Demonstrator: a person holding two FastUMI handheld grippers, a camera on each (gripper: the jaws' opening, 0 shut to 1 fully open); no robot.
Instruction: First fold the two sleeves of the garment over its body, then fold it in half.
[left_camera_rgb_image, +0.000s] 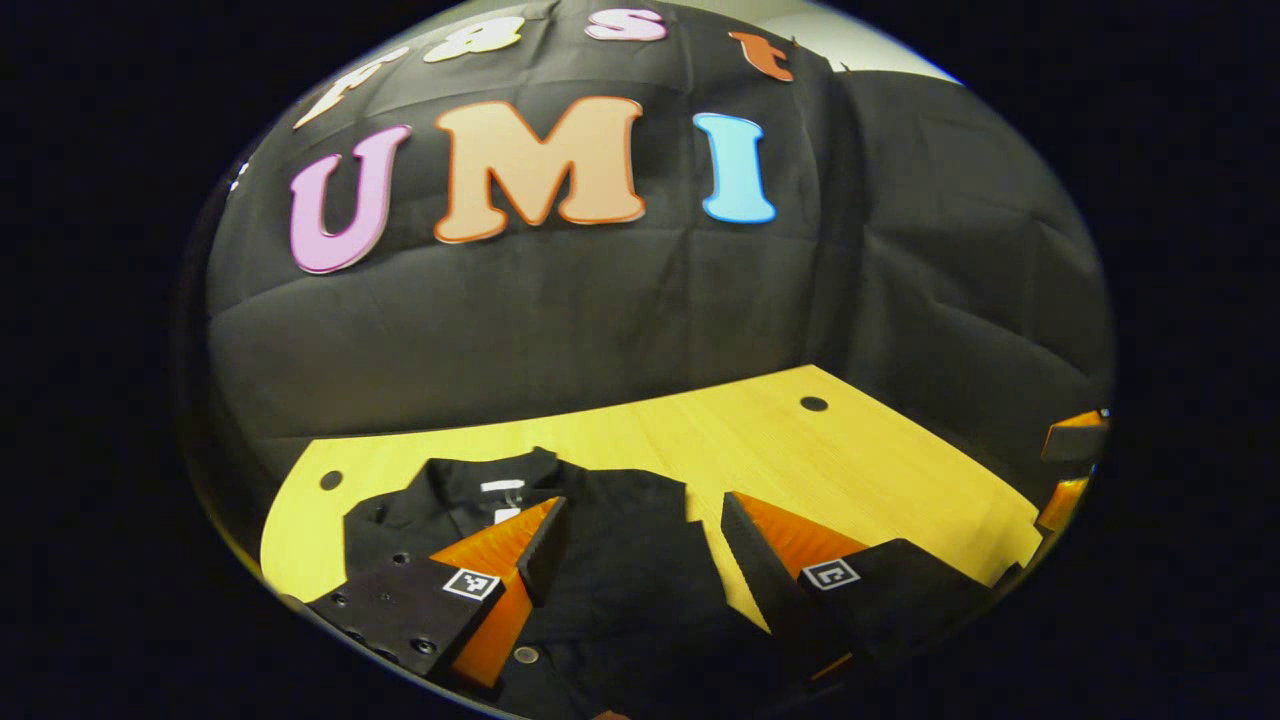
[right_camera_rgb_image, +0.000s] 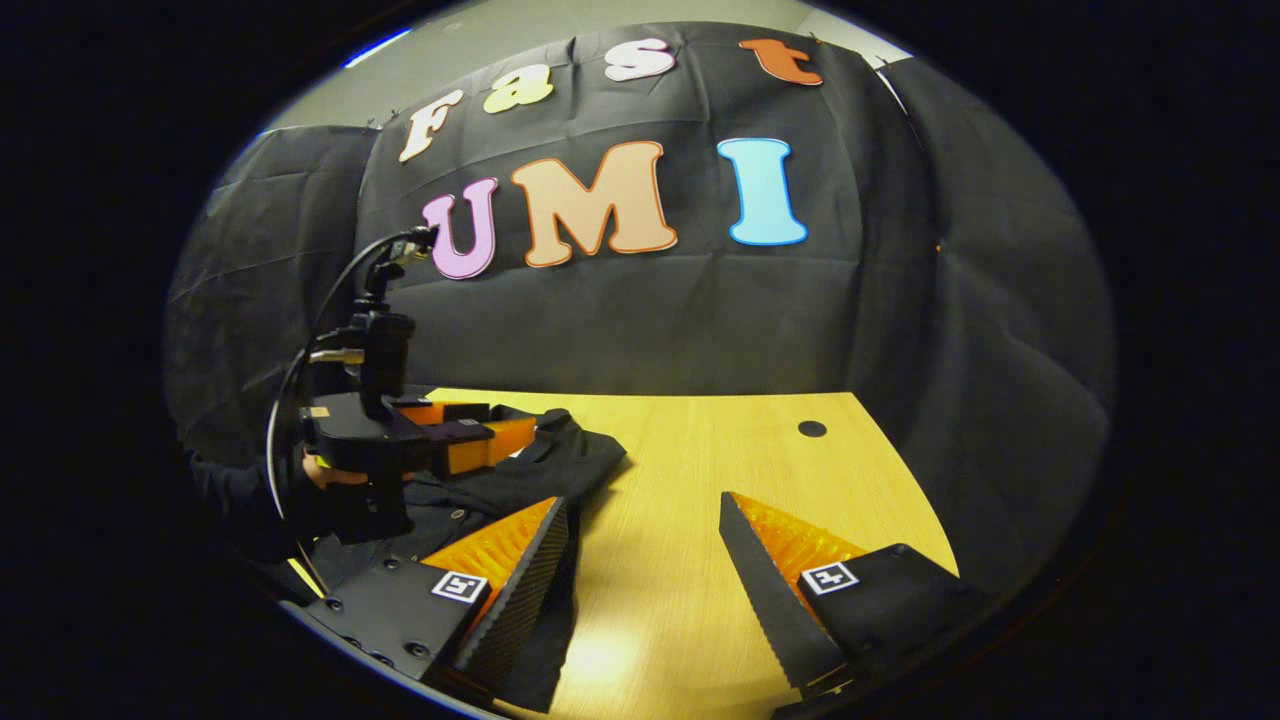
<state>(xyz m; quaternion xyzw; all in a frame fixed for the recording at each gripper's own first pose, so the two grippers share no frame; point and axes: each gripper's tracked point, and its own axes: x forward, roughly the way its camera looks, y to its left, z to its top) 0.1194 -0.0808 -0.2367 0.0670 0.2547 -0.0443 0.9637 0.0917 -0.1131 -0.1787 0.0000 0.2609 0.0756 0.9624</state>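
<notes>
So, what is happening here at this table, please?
A person holds a two-finger gripper in each hand over a dark garment lying on a wooden table. The left gripper hangs open above the garment, near its collar. The right gripper is open too, above the bare table at the garment's edge. Neither gripper holds cloth. In the right gripper view, the garment looks bunched, so how far the folding has gone is hard to tell.

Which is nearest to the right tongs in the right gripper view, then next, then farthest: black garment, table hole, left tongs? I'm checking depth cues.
1. Black garment, at the right tongs' left finger.
2. Left tongs, farther left, over the garment.
3. Table hole, at the far right edge.
</notes>
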